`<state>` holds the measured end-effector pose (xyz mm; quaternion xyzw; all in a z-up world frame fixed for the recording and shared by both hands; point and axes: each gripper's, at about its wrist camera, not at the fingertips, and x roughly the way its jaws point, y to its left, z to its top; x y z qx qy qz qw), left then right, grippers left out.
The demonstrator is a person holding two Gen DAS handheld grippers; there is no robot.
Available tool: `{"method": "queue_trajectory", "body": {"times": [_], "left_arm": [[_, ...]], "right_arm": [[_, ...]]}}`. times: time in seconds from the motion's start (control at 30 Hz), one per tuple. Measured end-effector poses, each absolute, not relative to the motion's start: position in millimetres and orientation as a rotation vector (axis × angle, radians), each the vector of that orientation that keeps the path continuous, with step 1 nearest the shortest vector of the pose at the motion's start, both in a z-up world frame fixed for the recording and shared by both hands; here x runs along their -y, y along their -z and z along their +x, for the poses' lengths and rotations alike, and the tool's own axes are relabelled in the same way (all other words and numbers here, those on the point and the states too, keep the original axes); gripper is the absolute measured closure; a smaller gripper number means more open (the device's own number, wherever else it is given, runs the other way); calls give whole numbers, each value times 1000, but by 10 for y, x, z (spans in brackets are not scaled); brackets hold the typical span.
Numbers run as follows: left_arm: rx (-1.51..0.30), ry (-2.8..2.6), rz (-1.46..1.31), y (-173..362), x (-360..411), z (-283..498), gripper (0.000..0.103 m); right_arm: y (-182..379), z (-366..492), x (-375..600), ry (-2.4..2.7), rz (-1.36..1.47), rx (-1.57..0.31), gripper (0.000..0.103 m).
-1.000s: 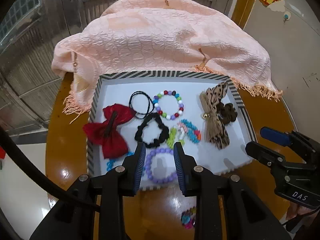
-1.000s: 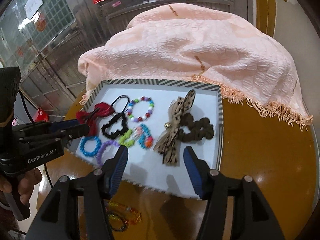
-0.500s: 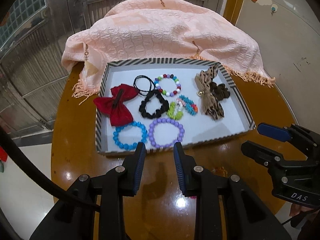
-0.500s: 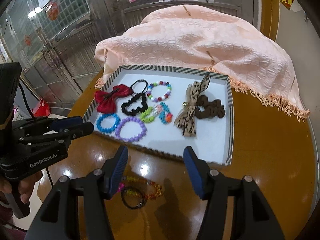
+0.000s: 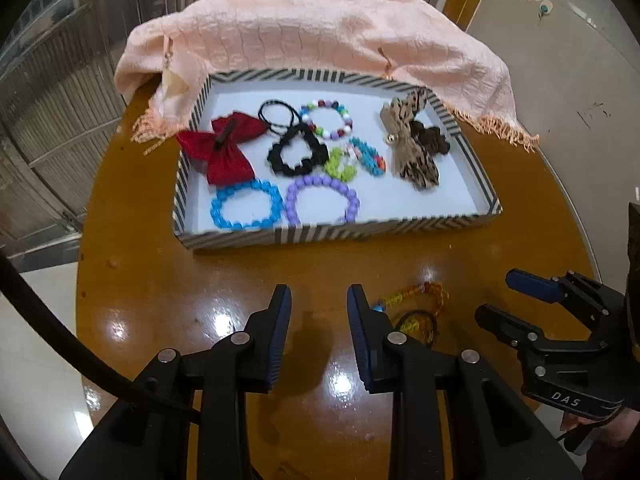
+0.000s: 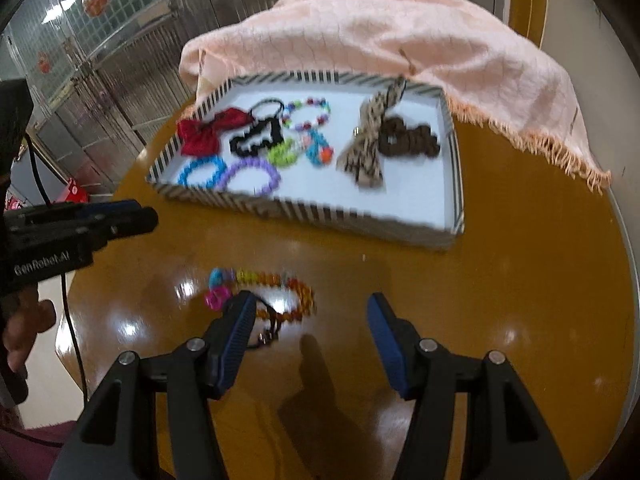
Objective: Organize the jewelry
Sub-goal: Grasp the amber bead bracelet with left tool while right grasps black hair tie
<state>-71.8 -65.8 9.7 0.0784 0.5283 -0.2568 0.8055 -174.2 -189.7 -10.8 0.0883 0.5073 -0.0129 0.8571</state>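
Observation:
A striped tray with a white floor holds a red bow, a black scrunchie, blue and purple bead bracelets, a leopard bow and more pieces. On the table in front of it lie an amber and coloured bead bracelet and a thin dark one. My left gripper hovers just left of them, jaws slightly apart and empty. My right gripper stands wide open, its left finger over the bracelets.
A peach fringed cloth drapes over the table's far side behind the tray. The round brown table is glossy; its edge curves close on the left and right. A hand holds the left gripper's handle.
Both grippers have drawn back from over the tray toward the near side of the table and sunk a little. The loose bracelets have come into view by the fingers.

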Motion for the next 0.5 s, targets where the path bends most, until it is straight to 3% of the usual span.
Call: {"method": "queue_trajectory", "body": {"times": [0.17,0.23,0.33,0.5], "left_arm": [[-1167,569,168,33,677,-765,97],[-1182,564,164,77,663,-761,97],[-1193,551,154,103,614,-734,97],[-1198,532,125,102,533,-697,97]], "right_arm": [[243,-1807,1843,-5,191,-1093,44],[277,-1807,1750,-36,156,-1088,64],[340,-1770,1672,-60,143,-1089,73],[395,-1613,1546,-128,85,-1089,74]]}}
